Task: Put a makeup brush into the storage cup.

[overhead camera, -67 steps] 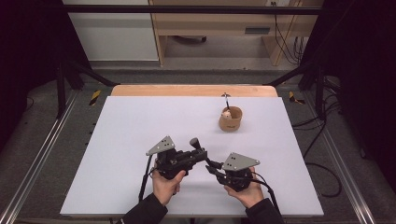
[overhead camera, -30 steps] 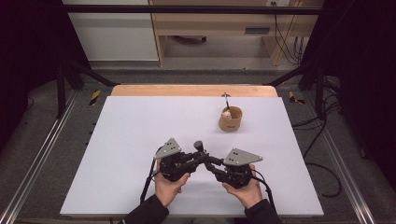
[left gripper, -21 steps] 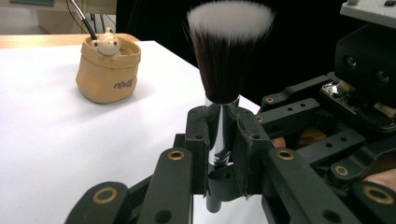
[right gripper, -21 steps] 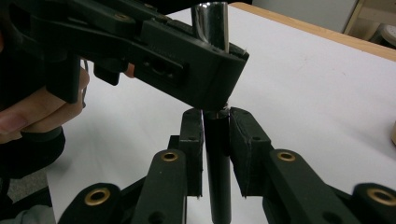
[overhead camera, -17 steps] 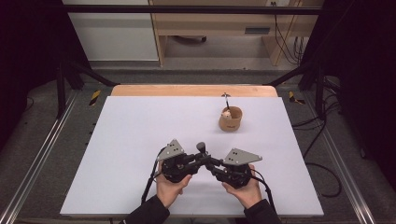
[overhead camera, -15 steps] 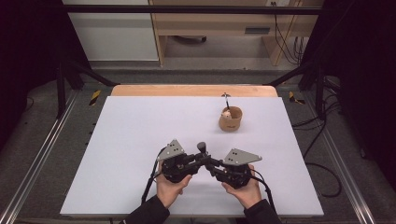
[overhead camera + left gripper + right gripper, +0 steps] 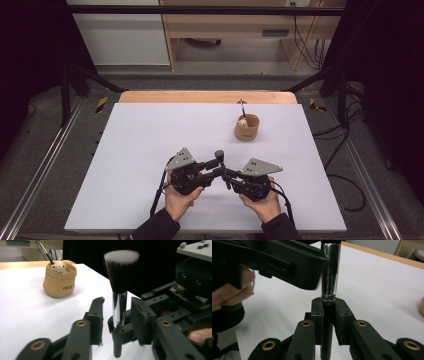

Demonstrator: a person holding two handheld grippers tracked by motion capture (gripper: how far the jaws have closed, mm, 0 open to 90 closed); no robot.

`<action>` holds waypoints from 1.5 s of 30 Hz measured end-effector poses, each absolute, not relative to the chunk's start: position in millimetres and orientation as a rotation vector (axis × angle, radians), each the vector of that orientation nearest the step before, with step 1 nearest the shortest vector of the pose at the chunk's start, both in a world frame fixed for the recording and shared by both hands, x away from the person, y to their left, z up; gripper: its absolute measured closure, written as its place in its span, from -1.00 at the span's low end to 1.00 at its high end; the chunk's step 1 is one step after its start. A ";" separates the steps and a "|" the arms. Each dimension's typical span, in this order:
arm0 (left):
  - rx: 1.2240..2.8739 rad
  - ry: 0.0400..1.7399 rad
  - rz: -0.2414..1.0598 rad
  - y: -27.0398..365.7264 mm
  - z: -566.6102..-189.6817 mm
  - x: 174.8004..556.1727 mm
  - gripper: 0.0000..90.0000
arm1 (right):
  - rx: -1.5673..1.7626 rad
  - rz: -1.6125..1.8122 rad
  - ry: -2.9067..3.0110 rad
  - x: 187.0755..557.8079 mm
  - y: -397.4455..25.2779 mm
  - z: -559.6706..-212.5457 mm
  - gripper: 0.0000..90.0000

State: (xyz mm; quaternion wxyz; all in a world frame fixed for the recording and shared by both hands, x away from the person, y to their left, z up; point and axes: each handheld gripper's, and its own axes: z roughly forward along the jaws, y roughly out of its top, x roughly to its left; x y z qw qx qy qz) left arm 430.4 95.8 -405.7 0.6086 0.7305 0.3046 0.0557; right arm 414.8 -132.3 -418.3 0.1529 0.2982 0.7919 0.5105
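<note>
I see a makeup brush (image 7: 119, 302) standing upright between my two claws, near the front edge of the white surface (image 7: 150, 150). Its bristles are dark with a pale tip, above a shiny silver ferrule and a black handle.

In the right gripper view, my right claw (image 7: 328, 315) is clamped narrow on the black handle just below the ferrule, both jaws pressed against it. In the left gripper view, my left claw (image 7: 117, 315) stands wider, its jaws on either side of the ferrule with a gap showing on each side, not gripping.

The left gripper view also shows a tan pot (image 7: 60, 282) farther back on the surface, well apart from the brush. It has a small pale animal figure at its rim, a thin dark stick leaning out, and a short dark word printed on its side that is too blurred for me to read.

The high view shows both my hands low at the front of the surface, left hand (image 7: 181, 197) and right hand (image 7: 262, 202), the claws angled inward to meet at the brush, grey plates on top.
</note>
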 end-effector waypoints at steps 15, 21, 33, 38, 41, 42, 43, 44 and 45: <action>1.724 0.673 0.179 115.6 -397.1 437.7 -0.28 | 0.934 1.468 2.185 419.9 -158.0 -412.8 0.76; 1.747 0.659 0.213 122.9 -395.6 438.4 -0.46 | 0.948 1.468 2.157 420.6 -164.7 -410.3 0.76; 1.798 0.655 0.277 139.5 -389.2 439.8 -0.70 | 0.967 1.460 2.120 421.1 -175.9 -405.1 0.76; 1.816 0.666 0.313 154.2 -387.9 438.7 -0.73 | 0.972 1.468 2.097 421.6 -181.7 -400.4 0.76; 1.819 0.675 0.338 164.6 -387.0 437.5 -0.74 | 0.970 1.470 2.089 421.3 -185.0 -397.2 0.76; 1.818 0.677 0.343 167.3 -386.9 437.4 -0.74 | 0.967 1.468 2.084 421.4 -186.1 -396.2 0.76; 1.819 0.683 0.353 171.9 -386.7 437.1 -0.75 | 0.967 1.469 2.081 421.4 -186.9 -395.5 0.76; 1.821 0.691 0.362 175.6 -386.6 436.8 -0.75 | 0.972 1.471 2.078 421.7 -188.4 -394.2 0.76; 1.818 0.698 0.369 178.6 -386.5 436.6 -0.76 | 0.974 1.473 2.071 422.1 -189.4 -393.4 0.76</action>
